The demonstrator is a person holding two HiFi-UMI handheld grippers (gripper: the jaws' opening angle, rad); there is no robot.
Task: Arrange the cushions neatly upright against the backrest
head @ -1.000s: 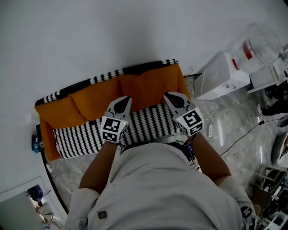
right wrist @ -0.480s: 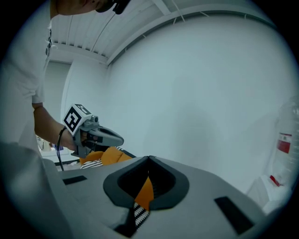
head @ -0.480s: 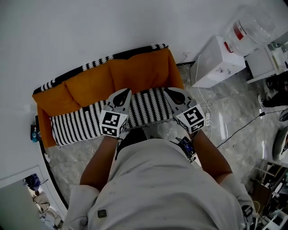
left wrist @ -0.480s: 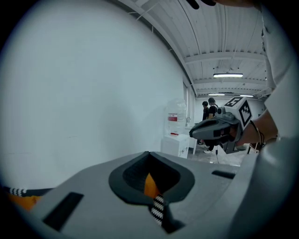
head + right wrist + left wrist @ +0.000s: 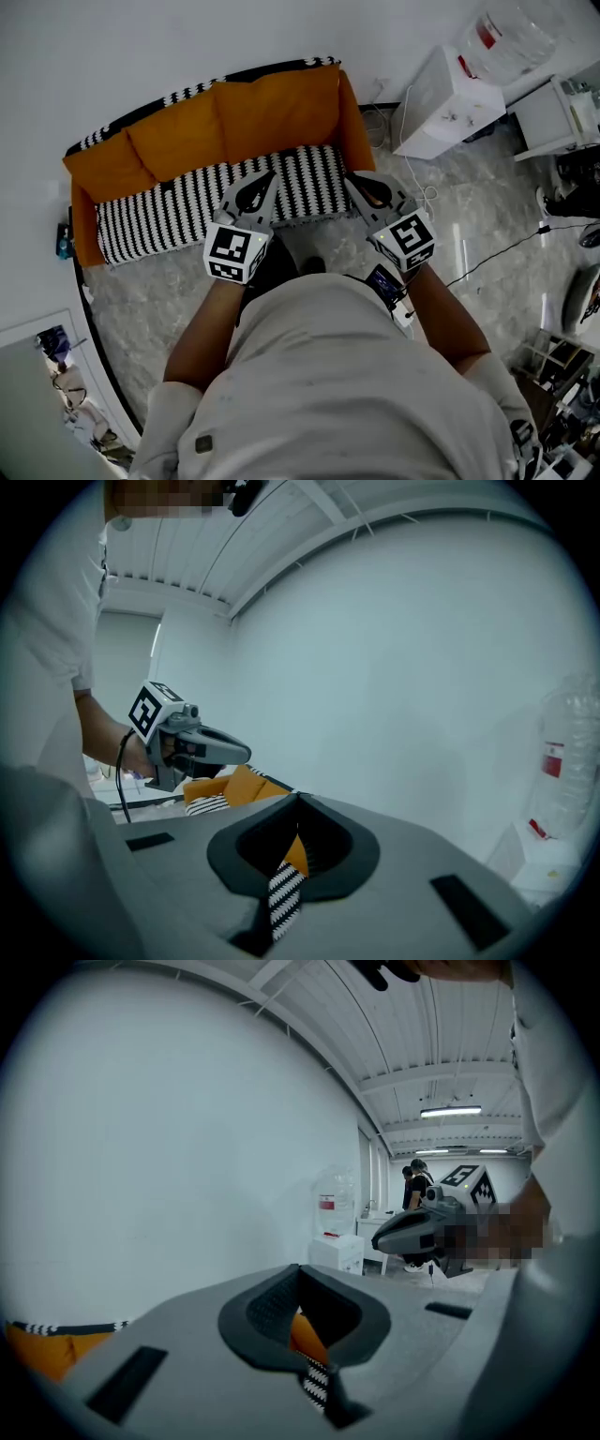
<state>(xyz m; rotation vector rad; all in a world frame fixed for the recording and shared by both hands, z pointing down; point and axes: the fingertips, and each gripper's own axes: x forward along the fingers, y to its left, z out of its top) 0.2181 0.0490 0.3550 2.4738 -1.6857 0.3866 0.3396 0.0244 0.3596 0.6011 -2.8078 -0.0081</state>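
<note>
Three orange cushions (image 5: 178, 141) (image 5: 277, 108) (image 5: 98, 173) stand upright in a row against the backrest of a sofa with a black-and-white striped seat (image 5: 159, 220). My left gripper (image 5: 265, 180) and right gripper (image 5: 352, 184) hover side by side over the seat's front edge, clear of the cushions. Both are shut with nothing in them. In the left gripper view the left gripper's (image 5: 300, 1283) jaws meet, with orange and stripes showing through the slit. The right gripper view shows the right gripper (image 5: 298, 808) likewise shut, and a cushion (image 5: 239, 785) beyond.
A white cabinet (image 5: 450, 103) with a water bottle (image 5: 506, 37) stands right of the sofa, cables (image 5: 427, 197) trailing on the marble floor (image 5: 487, 234). A small blue bottle (image 5: 64, 246) sits at the sofa's left end. A white wall runs behind.
Both grippers have drawn back from the sofa together, from over the cushions and seat to its front edge. The cushions have not moved.
</note>
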